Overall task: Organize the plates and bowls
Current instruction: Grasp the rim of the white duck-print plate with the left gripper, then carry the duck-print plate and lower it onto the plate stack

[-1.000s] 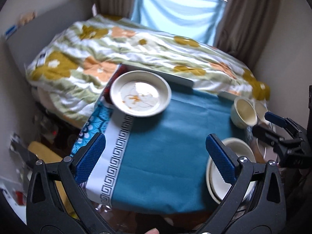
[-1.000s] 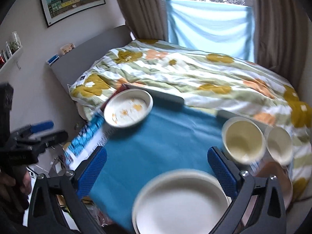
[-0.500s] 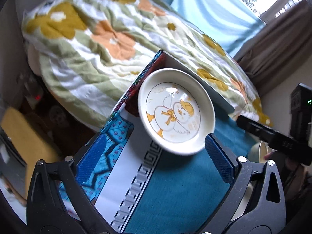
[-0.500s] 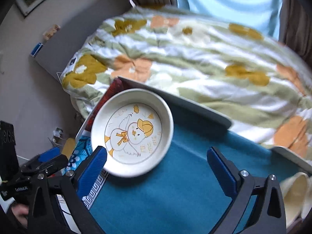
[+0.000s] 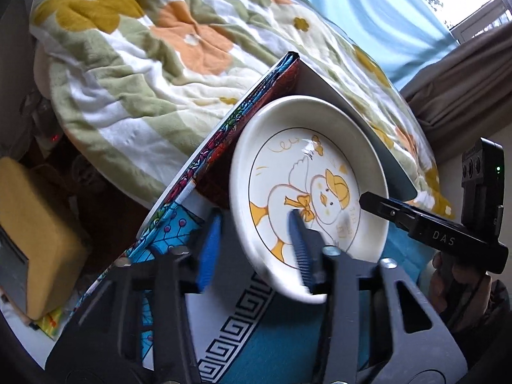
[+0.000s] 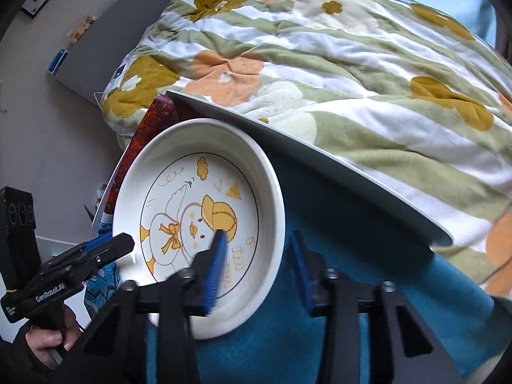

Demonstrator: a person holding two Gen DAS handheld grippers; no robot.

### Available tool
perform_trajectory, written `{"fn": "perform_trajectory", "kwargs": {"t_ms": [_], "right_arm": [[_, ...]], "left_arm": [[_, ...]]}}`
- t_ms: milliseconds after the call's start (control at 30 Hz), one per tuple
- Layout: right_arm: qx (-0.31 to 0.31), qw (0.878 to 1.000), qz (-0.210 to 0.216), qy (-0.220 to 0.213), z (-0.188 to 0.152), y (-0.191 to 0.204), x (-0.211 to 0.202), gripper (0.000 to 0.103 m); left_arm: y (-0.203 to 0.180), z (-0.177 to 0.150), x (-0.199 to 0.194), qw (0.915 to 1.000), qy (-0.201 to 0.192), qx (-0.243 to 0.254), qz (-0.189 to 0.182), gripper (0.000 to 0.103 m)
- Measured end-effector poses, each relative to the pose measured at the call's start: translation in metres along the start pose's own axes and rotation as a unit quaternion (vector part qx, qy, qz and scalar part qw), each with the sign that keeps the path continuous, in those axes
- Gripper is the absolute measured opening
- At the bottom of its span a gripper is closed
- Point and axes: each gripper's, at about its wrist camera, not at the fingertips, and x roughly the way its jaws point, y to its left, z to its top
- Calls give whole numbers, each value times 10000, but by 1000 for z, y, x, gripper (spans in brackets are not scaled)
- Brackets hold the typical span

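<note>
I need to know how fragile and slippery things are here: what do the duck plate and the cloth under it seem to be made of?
The duck plate looks like glazed ceramic, perhaps melamine: glossy white, smooth thick rim, printed drawing. The teal cloth looks like matte woven fabric, soft and without shine.

- Duck plate (image 5: 307, 188) (image 6: 198, 227): white, shallow, raised rim, face up. Centre print is an orange-outlined cartoon duck with yellow cap and bow, ringed by a thin line.
- Position: near the table's far left corner, partly on the teal cloth, partly over the red patterned cloth; bed just beyond.
- Contact: blue pads straddle its rim on both sides, one pad over the inside, one outside. Cannot tell whether it sits flat or is slightly tilted.
</note>
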Motion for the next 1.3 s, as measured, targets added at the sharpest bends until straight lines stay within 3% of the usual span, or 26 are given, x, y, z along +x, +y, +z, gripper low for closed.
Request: {"fn": "perform_trajectory", "kwargs": {"t_ms": [100,233,333,733,1000,1300], "right_arm": [[-2,10000,-26,7,2,-1,6,23],[-47,10000,-53,-28,2,-1,6,15],[-66,9999,-76,-27,1,-1,6,15],[-493,9962,-520,-504,-14,19,-21,15],[-379,9893,-832,-1136,-38,32,-79,15],[380,9724,-1332,-1880,-115,34,-162,15]], "left_arm": [[-1,0,8,9994,110,123,299,18],[-3,-2,9,9994,48,243,261,16],[-14,-3,10,9969,8,547,572,16],[-28,-1,-17,9932,-305,955,589,16],[-64,-11,-65,9851,-618,1572,319,16],[-129,-54,-115,9614,-735,2635,-311,16]]}}
